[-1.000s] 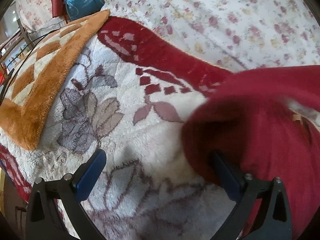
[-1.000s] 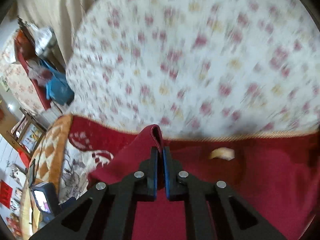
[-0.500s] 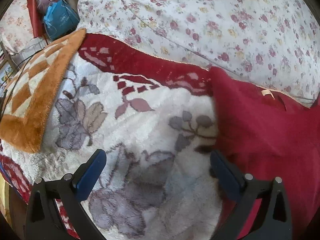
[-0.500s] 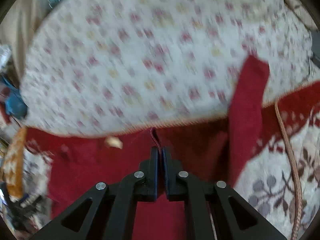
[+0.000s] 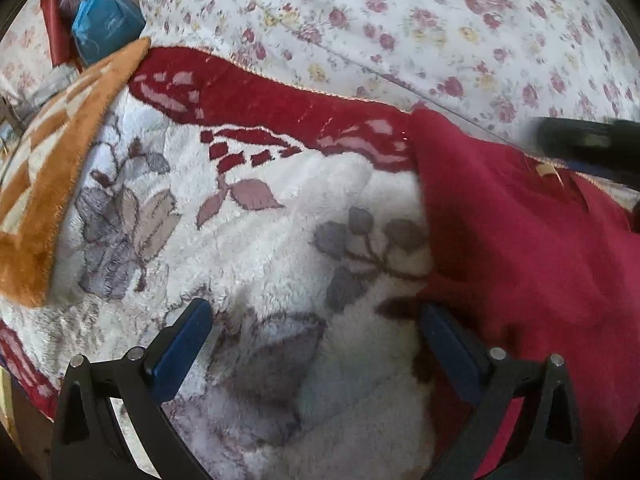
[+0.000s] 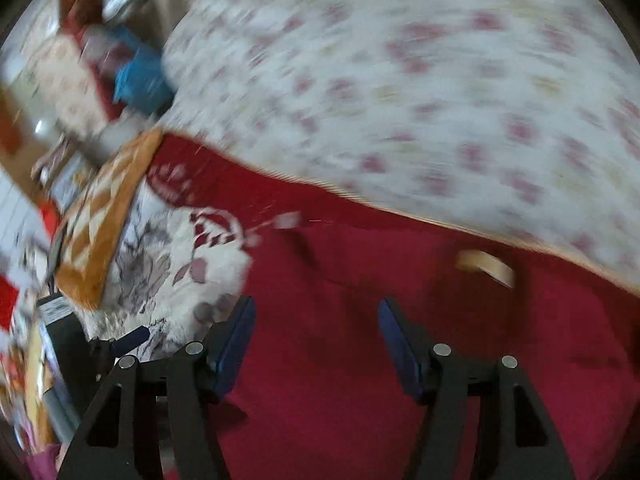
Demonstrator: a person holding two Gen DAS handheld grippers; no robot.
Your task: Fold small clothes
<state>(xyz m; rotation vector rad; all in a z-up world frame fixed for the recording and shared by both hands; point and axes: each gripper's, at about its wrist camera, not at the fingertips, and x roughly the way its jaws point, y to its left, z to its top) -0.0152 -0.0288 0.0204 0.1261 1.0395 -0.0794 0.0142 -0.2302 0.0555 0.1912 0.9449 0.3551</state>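
Left wrist view: the left gripper (image 5: 316, 344) hovers with its jaws spread wide and nothing between them, over a plush white blanket (image 5: 260, 248) patterned with grey and pink leaves and a dark red border. A red garment (image 5: 520, 248) lies flat on the blanket from 2 o'clock down to 5 o'clock; its left edge runs just beside the right blue finger pad (image 5: 448, 350), though whether they touch is unclear. A small tan label (image 5: 548, 170) shows near the garment's top edge at 2 o'clock. An orange and cream blanket (image 5: 48, 184) sits at 9 o'clock, a floral sheet (image 5: 420, 28) fills 12 o'clock, and a blue bag (image 5: 106, 28) is at 11 o'clock.

Right wrist view, blurred by motion: the right gripper (image 6: 314, 342) has just been opening and is released; its jaws stand apart with only the red garment (image 6: 360, 360) lying beneath them, not pinched. The left gripper's dark frame shows at 8 o'clock.
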